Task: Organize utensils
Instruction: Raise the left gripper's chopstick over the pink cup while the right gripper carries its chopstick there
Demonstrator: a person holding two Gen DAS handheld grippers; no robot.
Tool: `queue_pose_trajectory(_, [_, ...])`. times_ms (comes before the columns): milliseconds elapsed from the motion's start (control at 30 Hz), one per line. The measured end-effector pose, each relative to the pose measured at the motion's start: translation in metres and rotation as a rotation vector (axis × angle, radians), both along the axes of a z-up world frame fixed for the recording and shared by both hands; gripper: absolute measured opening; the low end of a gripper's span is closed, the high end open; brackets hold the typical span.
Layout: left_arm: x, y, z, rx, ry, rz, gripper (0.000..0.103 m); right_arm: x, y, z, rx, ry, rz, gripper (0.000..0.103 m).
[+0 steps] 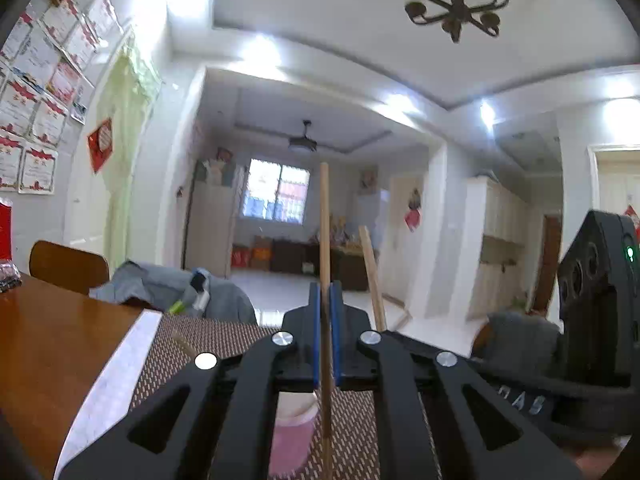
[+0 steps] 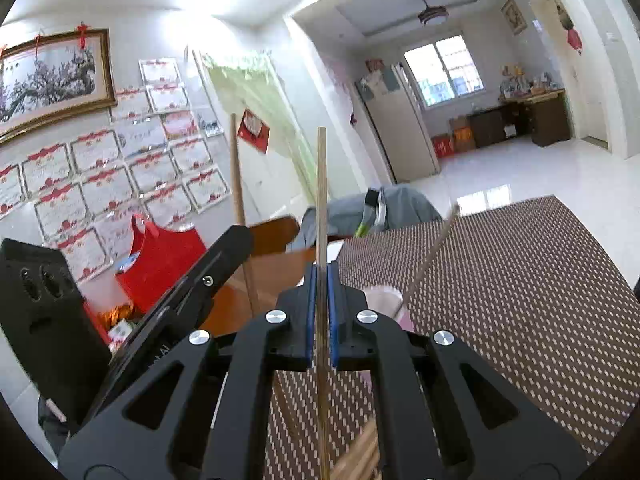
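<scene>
My left gripper (image 1: 325, 296) is shut on a wooden chopstick (image 1: 324, 232) held upright above a pink cup (image 1: 292, 432) on the woven placemat (image 1: 224, 340). My right gripper (image 2: 321, 276) is shut on another upright chopstick (image 2: 321, 200). That chopstick also shows in the left wrist view (image 1: 372, 280), and the left gripper's chopstick shows in the right wrist view (image 2: 239, 200). The pink cup (image 2: 384, 300) sits just right of my right gripper with one chopstick (image 2: 430, 260) leaning in it. Several more chopsticks (image 2: 360, 456) lie on the mat below.
The brown wooden table (image 1: 52, 344) holds the mat. A chair (image 1: 68, 266) with grey clothing (image 1: 160, 288) stands behind it. A red bag (image 2: 164, 260) sits at the table's left. The other gripper's body (image 1: 592, 300) is close on the right.
</scene>
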State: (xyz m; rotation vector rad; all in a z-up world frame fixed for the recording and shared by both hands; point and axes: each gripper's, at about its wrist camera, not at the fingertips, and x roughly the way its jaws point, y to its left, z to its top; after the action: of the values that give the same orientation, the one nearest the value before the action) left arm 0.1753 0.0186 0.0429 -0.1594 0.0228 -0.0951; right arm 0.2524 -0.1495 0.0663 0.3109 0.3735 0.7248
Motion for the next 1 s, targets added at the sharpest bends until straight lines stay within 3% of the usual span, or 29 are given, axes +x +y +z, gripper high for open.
queue_pose_trajectory(367, [0.056, 0.013, -0.003, -0.039, -0.077, 0.128, 0.005, 0.046, 0.035, 0.013, 0.059, -0.144, -0.106, 0.006])
queue_pose_trajectory(567, [0.069, 0.015, -0.009, -0.037, -0.113, 0.180, 0.005, 0.063, 0.037, 0.006, 0.112, -0.168, -0.132, 0.006])
queue_pose_trajectory(833, [0.079, 0.005, -0.016, 0.036, -0.159, 0.216, 0.005, 0.076, 0.037, -0.001, 0.155, -0.194, -0.148, 0.006])
queue_pose_trajectory(1000, [0.086, 0.007, -0.021, 0.032, -0.138, 0.209, 0.005, 0.082, 0.036, -0.005, 0.175, -0.201, -0.160, 0.006])
